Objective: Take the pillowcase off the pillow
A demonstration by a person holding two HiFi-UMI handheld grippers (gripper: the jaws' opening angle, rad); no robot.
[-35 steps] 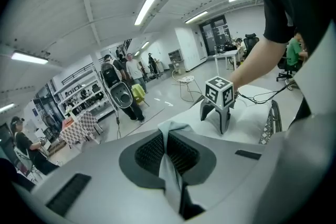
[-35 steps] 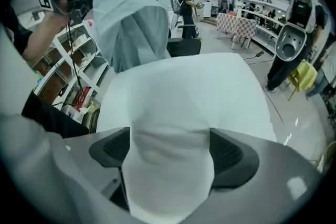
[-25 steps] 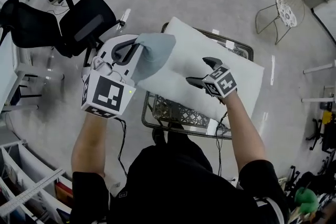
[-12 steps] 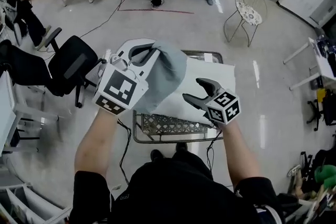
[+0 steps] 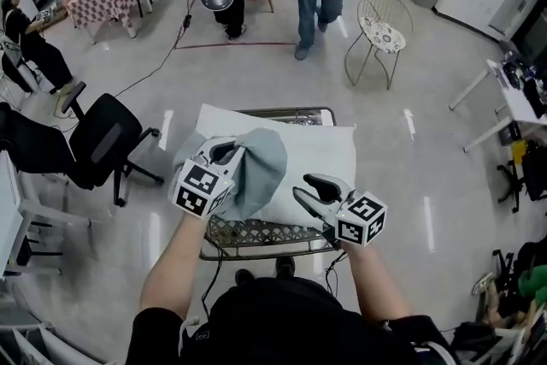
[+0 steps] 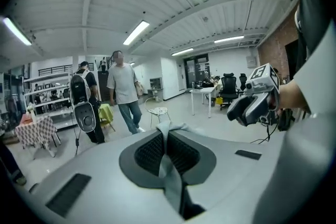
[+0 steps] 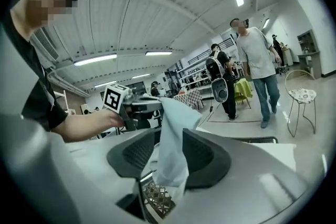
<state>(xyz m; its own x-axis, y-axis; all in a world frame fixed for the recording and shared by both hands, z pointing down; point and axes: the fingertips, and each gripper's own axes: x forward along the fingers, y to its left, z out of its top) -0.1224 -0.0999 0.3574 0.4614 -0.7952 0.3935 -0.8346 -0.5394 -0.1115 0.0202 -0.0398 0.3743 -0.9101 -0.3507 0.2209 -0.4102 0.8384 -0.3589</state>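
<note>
Looking down from the person's head, a pale blue-grey pillowcase (image 5: 261, 168) hangs bunched from the left gripper (image 5: 232, 154), draped over the near-left part of a white pillow (image 5: 320, 151), at about 8 o'clock on it. The pillow lies on a wire-mesh table (image 5: 256, 235) straight ahead at 12 o'clock. It looks mostly bare, though whether any cloth is still round its corner cannot be told. The left gripper's jaws are pressed together on a thin fold of the cloth. The right gripper (image 5: 309, 188), at about 6 o'clock on the pillow, has just been closing its jaws. In its own view the cloth hangs in the gap between them, but the pads do not clearly press on it. The pillowcase seems light, limp and soft. It should slide freely but bunch and slip from a shallow pinch, so a deep bite on a hem or corner looks best. The light pillow may drag along unless held back. No brand or readable writing shows, only black-and-white square patterns on the marker cubes (image 5: 198, 188).
</note>
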